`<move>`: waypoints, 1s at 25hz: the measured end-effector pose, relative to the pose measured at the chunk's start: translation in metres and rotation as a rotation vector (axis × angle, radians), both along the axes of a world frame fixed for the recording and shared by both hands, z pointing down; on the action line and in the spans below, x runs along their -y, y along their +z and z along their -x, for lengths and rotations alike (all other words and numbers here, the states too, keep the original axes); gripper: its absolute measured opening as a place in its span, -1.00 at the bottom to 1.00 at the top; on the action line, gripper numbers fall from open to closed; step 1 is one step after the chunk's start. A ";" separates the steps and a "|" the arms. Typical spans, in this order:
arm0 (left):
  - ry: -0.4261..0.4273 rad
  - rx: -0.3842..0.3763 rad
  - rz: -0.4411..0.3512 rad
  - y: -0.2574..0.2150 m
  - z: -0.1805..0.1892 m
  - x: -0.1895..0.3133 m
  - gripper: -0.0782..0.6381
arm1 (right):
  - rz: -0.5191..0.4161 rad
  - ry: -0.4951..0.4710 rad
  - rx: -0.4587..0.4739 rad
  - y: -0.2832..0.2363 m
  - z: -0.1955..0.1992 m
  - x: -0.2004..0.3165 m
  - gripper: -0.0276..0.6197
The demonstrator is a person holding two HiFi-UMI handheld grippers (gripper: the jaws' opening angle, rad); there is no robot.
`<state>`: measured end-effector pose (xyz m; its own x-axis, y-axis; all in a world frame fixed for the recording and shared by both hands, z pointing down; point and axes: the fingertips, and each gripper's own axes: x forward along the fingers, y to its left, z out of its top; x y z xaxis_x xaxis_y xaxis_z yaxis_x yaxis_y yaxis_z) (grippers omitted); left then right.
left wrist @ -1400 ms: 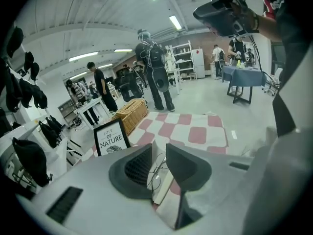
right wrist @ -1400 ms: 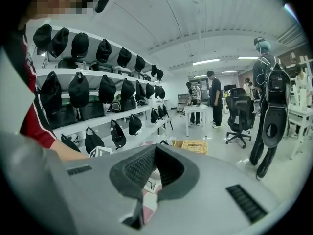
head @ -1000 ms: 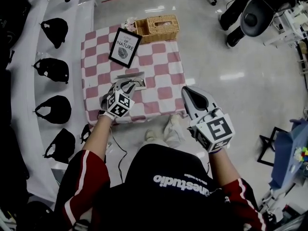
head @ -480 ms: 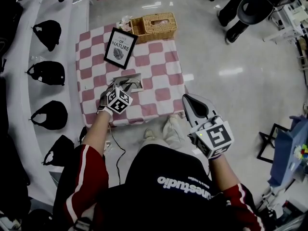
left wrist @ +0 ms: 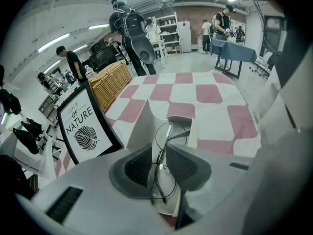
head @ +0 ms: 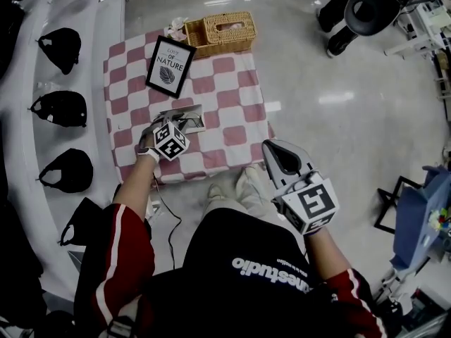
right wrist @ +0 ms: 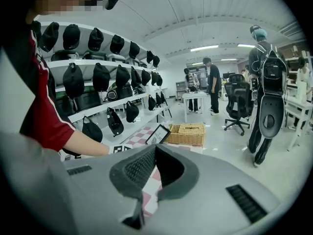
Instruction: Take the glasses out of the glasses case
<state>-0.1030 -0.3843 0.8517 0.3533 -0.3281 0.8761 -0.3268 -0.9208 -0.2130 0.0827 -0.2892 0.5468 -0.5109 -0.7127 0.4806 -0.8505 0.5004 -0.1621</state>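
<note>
Red-and-white checked cloth carries a wicker basket at its far edge, a framed print beside that, and the open white glasses case nearer the person. Left gripper is down over the case with its jaws pinching the thin wire frame of the glasses, which sit in the case. Right gripper hangs off the cloth's near right corner, jaws pressed together on nothing.
</note>
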 end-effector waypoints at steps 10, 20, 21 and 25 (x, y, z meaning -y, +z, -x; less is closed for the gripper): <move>0.007 0.021 0.059 0.012 0.002 -0.007 -0.58 | 0.015 0.005 -0.002 0.004 -0.004 -0.004 -0.91; 0.033 0.082 0.080 0.013 0.005 -0.008 -0.74 | 0.019 0.011 0.009 0.006 -0.006 -0.005 -0.91; 0.028 0.086 0.079 0.013 0.005 -0.008 -0.74 | 0.021 0.013 0.012 0.007 -0.006 -0.004 -0.91; 0.022 0.091 0.072 0.011 0.006 -0.011 -0.75 | 0.019 0.012 0.022 0.003 -0.004 -0.003 -0.91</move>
<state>-0.1090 -0.3734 0.8630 0.2773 -0.2562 0.9260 -0.2889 -0.9414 -0.1740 0.0871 -0.2865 0.5501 -0.5130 -0.7096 0.4831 -0.8525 0.4871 -0.1898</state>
